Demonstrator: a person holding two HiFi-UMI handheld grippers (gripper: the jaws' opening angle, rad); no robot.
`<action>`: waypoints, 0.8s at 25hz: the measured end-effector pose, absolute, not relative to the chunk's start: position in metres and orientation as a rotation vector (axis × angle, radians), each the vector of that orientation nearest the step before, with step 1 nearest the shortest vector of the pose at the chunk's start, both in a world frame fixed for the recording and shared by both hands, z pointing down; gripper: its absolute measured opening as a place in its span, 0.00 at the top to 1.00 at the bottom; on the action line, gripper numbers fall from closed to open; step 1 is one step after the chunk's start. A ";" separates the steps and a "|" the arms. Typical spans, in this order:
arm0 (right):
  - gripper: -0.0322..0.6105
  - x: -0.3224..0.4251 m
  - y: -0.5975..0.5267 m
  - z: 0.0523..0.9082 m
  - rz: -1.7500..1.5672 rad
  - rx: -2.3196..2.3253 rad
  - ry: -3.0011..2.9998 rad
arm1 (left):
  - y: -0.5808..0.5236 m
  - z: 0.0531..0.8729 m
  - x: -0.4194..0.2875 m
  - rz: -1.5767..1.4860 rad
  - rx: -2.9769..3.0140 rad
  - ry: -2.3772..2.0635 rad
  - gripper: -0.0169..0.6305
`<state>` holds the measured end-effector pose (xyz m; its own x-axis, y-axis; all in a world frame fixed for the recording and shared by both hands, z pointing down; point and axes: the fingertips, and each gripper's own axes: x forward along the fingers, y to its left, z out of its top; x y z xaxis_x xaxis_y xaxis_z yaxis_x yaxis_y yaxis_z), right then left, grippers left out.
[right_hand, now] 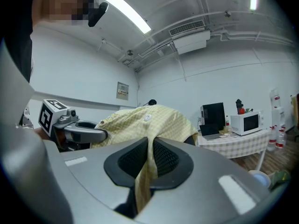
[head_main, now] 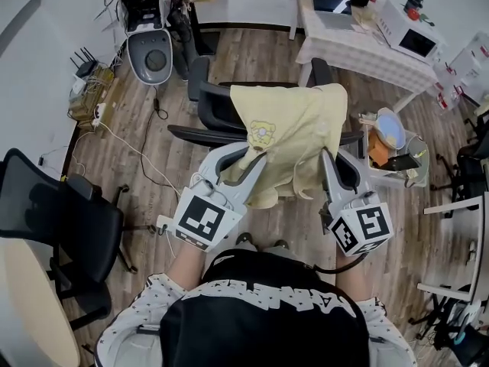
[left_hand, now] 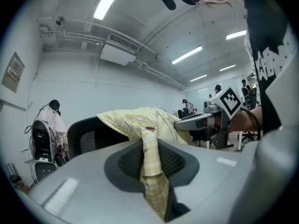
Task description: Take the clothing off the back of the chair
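The yellow shirt [head_main: 294, 121] lies draped over the top edge of the chair [head_main: 214, 102] back, its hem hanging toward the person. The left gripper [head_main: 250, 157] and right gripper [head_main: 325, 159] each pinch a fold of its near edge (jaws closed on cloth). Bare floor [head_main: 134, 197] lies open to the left, and a cluttered small table [head_main: 416, 151] stands near on the right.

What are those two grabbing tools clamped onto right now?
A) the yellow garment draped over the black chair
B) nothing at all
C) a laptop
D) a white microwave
A: the left gripper and the right gripper each have their jaws pinched on a fold of the yellow garment, which hangs over the back of the black chair.
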<state>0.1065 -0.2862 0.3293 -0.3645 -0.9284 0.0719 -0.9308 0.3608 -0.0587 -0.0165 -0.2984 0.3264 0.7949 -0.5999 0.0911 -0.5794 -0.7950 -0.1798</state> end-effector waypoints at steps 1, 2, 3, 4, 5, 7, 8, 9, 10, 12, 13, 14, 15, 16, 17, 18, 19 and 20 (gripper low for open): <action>0.89 0.106 -0.286 0.330 0.139 1.765 -2.564 | -0.298 0.327 -0.017 -0.213 -2.843 0.929 0.87; 0.88 0.106 -0.285 0.331 0.138 1.774 -2.558 | -0.298 0.328 -0.017 -0.210 -2.847 0.918 0.87; 0.88 0.106 -0.285 0.331 0.138 1.781 -2.550 | -0.298 0.329 -0.017 -0.208 -2.850 0.907 0.87; 0.89 0.105 -0.284 0.332 0.137 1.787 -2.542 | -0.298 0.330 -0.017 -0.207 -2.852 0.896 0.87; 0.89 0.104 -0.283 0.332 0.137 1.796 -2.535 | -0.297 0.330 -0.018 -0.207 -2.854 0.885 0.87; 0.89 0.102 -0.282 0.333 0.136 1.817 -2.523 | -0.297 0.331 -0.019 -0.206 -2.857 0.861 0.87; 0.89 0.102 -0.281 0.332 0.135 1.828 -2.517 | -0.297 0.331 -0.019 -0.204 -2.859 0.848 0.87; 0.89 0.101 -0.281 0.332 0.133 1.840 -2.511 | -0.296 0.331 -0.019 -0.202 -2.861 0.834 0.87; 0.89 0.101 -0.280 0.333 0.131 1.852 -2.504 | -0.296 0.331 -0.020 -0.198 -2.865 0.821 0.87; 0.89 0.100 -0.277 0.334 0.127 1.873 -2.491 | -0.295 0.333 -0.020 -0.194 -2.870 0.798 0.87; 0.89 0.099 -0.276 0.335 0.126 1.881 -2.486 | -0.294 0.334 -0.021 -0.193 -2.871 0.788 0.87; 0.89 0.098 -0.274 0.336 0.125 1.888 -2.481 | -0.293 0.335 -0.022 -0.193 -2.873 0.779 0.87; 0.89 0.098 -0.273 0.337 0.126 1.893 -2.477 | -0.292 0.335 -0.022 -0.193 -2.874 0.771 0.87; 0.89 0.097 -0.272 0.337 0.129 1.898 -2.473 | -0.292 0.336 -0.023 -0.193 -2.877 0.763 0.87; 0.89 0.096 -0.272 0.337 0.131 1.904 -2.469 | -0.292 0.336 -0.023 -0.194 -2.879 0.756 0.87; 0.89 0.096 -0.271 0.337 0.133 1.911 -2.464 | -0.291 0.336 -0.023 -0.194 -2.880 0.749 0.87; 0.89 0.096 -0.270 0.337 0.133 1.917 -2.459 | -0.291 0.336 -0.023 -0.193 -2.882 0.741 0.87; 0.89 0.095 -0.269 0.337 0.131 1.921 -2.454 | -0.291 0.336 -0.024 -0.192 -2.885 0.733 0.87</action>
